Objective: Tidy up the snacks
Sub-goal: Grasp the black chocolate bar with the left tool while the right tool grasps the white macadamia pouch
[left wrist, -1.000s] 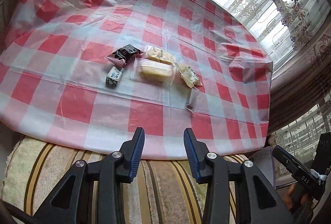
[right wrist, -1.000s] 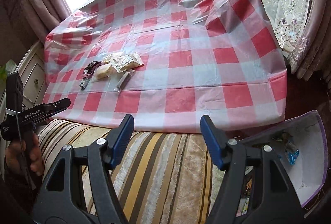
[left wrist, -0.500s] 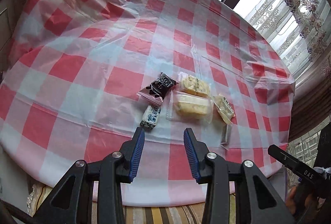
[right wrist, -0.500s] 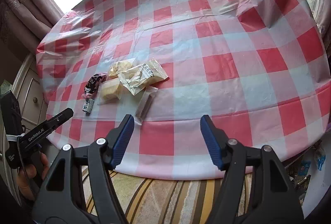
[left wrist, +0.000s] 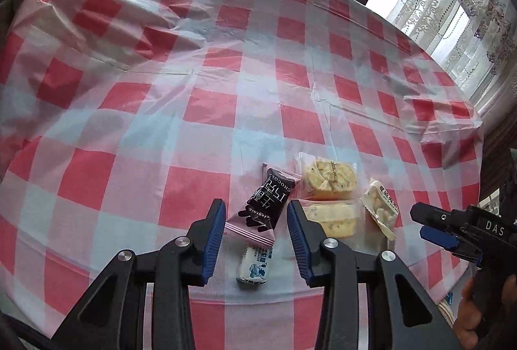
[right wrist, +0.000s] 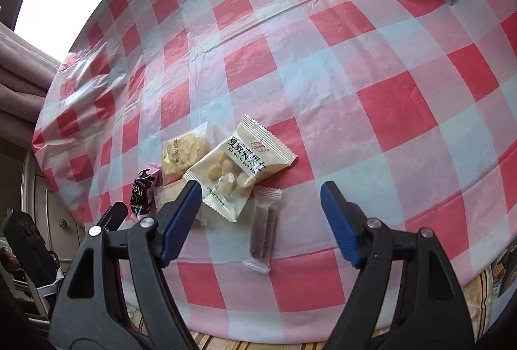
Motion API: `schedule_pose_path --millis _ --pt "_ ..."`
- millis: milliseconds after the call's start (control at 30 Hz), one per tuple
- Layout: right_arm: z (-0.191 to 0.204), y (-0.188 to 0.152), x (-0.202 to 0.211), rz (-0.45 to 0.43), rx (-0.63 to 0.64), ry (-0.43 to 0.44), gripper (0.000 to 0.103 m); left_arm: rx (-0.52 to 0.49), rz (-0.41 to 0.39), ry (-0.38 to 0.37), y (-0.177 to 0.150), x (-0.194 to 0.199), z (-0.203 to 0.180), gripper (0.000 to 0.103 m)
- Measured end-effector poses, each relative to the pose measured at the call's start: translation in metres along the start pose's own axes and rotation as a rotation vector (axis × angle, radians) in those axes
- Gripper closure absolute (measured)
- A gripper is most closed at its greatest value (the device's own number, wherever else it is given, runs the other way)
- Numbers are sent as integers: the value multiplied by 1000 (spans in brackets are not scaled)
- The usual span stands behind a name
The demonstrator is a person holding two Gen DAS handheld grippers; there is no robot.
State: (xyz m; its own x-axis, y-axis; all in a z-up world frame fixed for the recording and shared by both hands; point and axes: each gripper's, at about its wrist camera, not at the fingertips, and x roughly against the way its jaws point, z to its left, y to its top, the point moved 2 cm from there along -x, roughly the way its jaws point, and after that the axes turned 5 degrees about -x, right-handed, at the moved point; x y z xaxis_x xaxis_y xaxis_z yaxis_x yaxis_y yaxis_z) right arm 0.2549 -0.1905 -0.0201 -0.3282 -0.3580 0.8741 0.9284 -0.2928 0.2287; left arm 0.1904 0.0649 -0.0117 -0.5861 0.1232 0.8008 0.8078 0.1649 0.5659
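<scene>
Since the earlier frames both grippers have been brought forward from the striped cushion to above the snack pile. The red-and-white checked plastic tablecloth is spread over the whole table. The left gripper is held with its jaws wide apart and empty, on either side of the dark chocolate packet with pink ends and the small blue-and-white wrapped candy. The right gripper is opened still wider and holds nothing; the thin brown bar in clear wrapper is seen between its fingers. The cream nut packet lies partly over the two clear-wrapped yellow cakes.
</scene>
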Motion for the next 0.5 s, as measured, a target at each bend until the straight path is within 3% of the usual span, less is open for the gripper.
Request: schedule_pose_path --millis 233,367,500 --pt "21 13 -35 32 11 -43 24 -44 13 -8 4 -16 -2 62" --pt "31 18 -41 -7 54 -86 21 -54 15 -18 2 -21 -1 63" --pt "39 14 -45 -30 168 -159 22 -62 15 -35 -1 -24 -2 75"
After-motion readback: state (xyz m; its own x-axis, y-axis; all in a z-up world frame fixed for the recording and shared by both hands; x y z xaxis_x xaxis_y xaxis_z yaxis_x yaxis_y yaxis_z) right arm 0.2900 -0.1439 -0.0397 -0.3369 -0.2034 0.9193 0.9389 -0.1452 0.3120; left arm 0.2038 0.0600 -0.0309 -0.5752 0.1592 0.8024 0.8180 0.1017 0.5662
